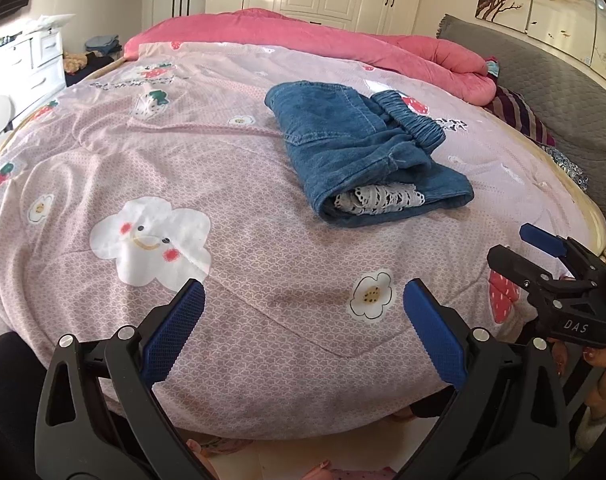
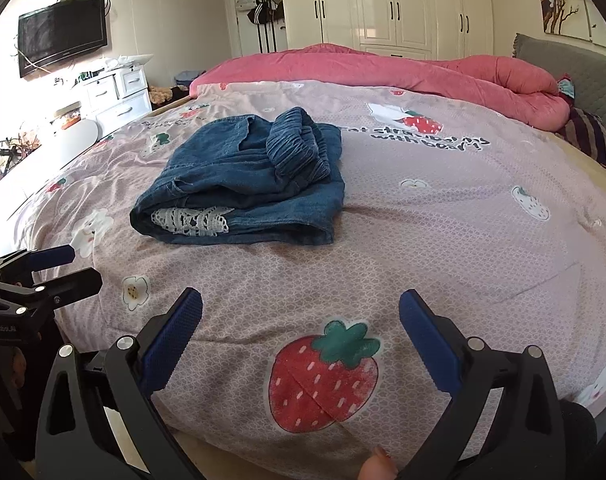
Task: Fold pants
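Note:
The blue denim pants (image 1: 363,148) lie folded in a compact bundle on the pink bedspread (image 1: 183,176), white lace trim showing at the near end and the elastic waistband on top. They also show in the right wrist view (image 2: 243,188). My left gripper (image 1: 303,296) is open and empty, held near the bed's front edge, well short of the pants. My right gripper (image 2: 301,304) is open and empty, also back at the front edge over a strawberry print. Each gripper shows in the other's view: the right one (image 1: 543,252) and the left one (image 2: 63,268).
A rolled pink duvet (image 1: 343,40) lies across the far side of the bed. A grey headboard (image 1: 563,88) stands at the right with striped fabric (image 1: 519,116) beside it. White drawers (image 2: 115,96) and a wall TV (image 2: 63,32) are at the left; wardrobes (image 2: 391,4) at the back.

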{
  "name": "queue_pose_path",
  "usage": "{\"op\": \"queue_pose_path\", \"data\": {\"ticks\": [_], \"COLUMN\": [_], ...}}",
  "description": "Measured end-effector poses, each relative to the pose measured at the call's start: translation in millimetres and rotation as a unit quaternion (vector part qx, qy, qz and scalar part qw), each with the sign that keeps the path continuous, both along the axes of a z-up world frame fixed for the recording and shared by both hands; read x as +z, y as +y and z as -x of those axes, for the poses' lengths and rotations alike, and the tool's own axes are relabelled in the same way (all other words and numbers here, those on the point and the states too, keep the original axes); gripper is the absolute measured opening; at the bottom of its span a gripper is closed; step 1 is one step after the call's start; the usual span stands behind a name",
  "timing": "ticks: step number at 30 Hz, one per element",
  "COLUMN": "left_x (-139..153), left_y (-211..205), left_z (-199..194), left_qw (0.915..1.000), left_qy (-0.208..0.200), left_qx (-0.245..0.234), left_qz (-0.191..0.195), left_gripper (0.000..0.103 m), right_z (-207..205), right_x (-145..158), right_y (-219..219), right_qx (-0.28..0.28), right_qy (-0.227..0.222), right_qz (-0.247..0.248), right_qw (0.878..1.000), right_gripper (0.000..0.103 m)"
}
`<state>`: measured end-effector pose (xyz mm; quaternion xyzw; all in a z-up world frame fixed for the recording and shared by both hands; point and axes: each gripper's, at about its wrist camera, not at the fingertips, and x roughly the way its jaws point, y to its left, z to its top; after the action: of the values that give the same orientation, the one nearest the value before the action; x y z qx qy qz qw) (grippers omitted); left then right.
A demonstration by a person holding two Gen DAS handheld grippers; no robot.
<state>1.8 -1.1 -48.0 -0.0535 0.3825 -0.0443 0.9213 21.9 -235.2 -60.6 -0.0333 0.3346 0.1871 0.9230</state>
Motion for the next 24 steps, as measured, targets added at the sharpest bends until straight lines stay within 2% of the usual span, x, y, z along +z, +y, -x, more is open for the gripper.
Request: {"op": "queue_pose_path", "data": {"ticks": [24], "left_x": [4.0], "left_y": [-5.8], "left_z": [2.3], "left_qw": [0.9996], "left_qy": [-0.011], "left_qx": [0.001], "left_qz": [-0.025], "left_gripper": [0.094], "right_z": [-2.3], "right_x": [-3.5], "right_y": [0.0], "right_qx": [-0.006], "right_qy": [0.006], "right_qz": [-0.003], "right_qw": [1.0], "right_gripper": [0.098]}}
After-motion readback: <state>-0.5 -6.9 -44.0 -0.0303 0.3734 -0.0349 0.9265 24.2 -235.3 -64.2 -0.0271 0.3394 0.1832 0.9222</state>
